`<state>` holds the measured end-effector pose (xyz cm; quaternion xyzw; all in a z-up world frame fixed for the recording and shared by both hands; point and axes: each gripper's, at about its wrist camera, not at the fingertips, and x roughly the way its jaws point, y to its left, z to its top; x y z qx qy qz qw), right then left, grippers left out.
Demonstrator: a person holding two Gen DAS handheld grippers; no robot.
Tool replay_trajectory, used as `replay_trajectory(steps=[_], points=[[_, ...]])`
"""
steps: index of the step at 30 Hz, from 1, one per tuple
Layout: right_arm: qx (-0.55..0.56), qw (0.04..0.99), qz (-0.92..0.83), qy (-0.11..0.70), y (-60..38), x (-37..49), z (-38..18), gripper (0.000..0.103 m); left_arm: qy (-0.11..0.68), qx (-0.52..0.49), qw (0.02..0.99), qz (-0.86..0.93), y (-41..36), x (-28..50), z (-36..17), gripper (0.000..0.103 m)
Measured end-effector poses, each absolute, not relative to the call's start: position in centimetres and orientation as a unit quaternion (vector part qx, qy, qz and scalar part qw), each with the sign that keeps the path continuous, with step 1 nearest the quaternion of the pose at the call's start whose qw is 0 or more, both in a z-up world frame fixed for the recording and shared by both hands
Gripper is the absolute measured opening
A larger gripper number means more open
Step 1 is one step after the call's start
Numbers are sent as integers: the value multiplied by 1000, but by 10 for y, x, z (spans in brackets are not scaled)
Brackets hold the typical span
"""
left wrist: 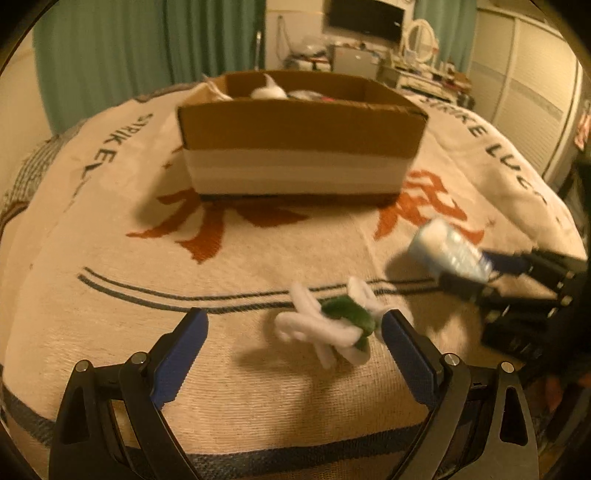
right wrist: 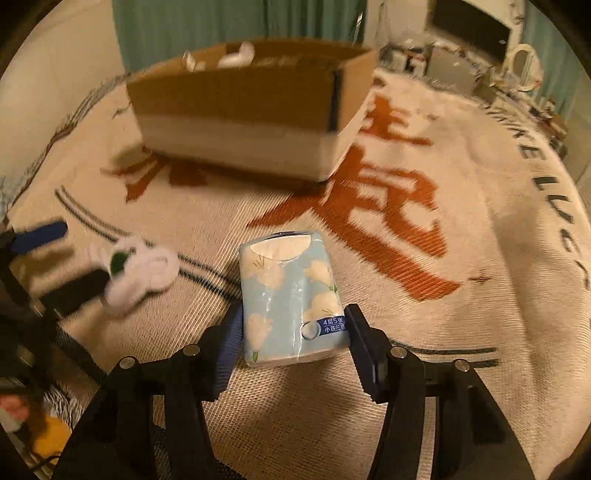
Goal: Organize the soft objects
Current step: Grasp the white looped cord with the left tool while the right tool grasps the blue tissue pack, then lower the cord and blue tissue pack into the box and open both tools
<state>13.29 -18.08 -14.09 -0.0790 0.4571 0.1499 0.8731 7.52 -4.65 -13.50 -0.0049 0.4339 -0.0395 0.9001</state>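
A white and green plush toy (left wrist: 332,323) lies on the blanket between the fingers of my left gripper (left wrist: 295,315), close to the right finger; the jaws stand wide and do not press it. A light blue tissue pack (right wrist: 291,291) with a flower print lies between the pads of my right gripper (right wrist: 294,312), which touch both of its sides. The left wrist view shows this pack (left wrist: 447,251) in the right gripper (left wrist: 480,266). A cardboard box (left wrist: 303,133) sits farther back on the bed with white soft things inside. The right wrist view has the toy (right wrist: 136,273) at the left gripper (right wrist: 74,258).
The bed is covered by a cream blanket (left wrist: 258,251) with orange characters and dark lettering. Green curtains (left wrist: 147,40) hang behind. A dresser with a round mirror (left wrist: 419,37), a dark screen (left wrist: 364,18) and a wardrobe (left wrist: 524,92) stand at the back right.
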Motion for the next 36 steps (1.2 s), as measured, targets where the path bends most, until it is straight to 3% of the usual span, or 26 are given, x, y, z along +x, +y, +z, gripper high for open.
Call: replay_trajectory(steps=[4, 8, 14, 25, 36], points=[[-51, 877, 148, 455, -192, 132, -138, 54, 451, -8, 891, -53, -52, 84, -150, 95], [-48, 877, 144, 455, -191, 134, -137, 54, 452, -5, 889, -76, -64, 90, -156, 88], [-44, 878, 140, 456, -193, 133, -138, 54, 446, 6, 882, -149, -83, 89, -158, 38], [-30, 887, 140, 438, -196, 119, -125, 54, 421, 3, 893, -159, -71, 70, -132, 35], [-34, 917, 143, 369, -191, 90, -54, 54, 352, 20, 925, -146, -56, 60, -58, 35]])
